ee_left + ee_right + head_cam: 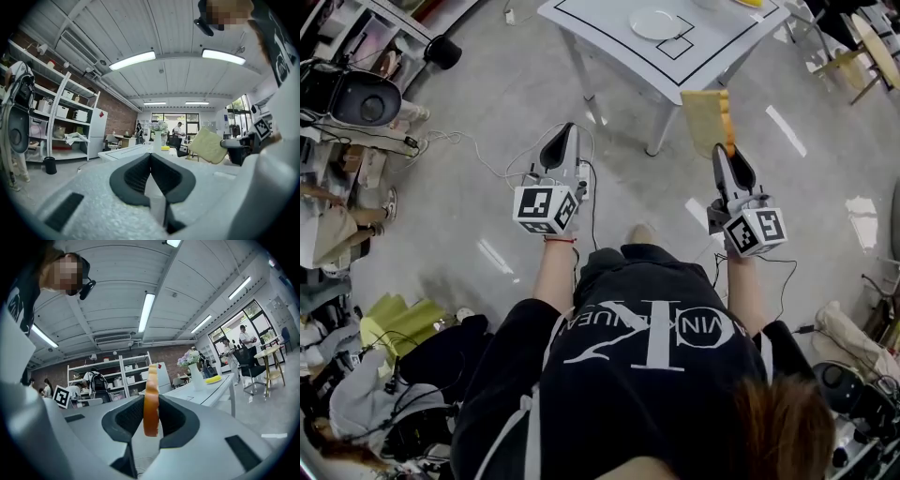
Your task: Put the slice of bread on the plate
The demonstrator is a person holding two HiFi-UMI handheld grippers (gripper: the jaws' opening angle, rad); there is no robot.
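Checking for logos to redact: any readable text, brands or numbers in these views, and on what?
"VIN" and a large "K": black T-shirt, rest unclear.
Marker cubes on left gripper and right gripper: patterns only, no letters.
Shelf boxes: too small to read.

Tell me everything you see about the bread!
The slice of bread is pale yellow with an orange-brown crust and looks soft. It stands on edge in the air, pinched at one edge by the right claw. Nothing else touches it. It hangs over the floor, short of the white table with the plate.
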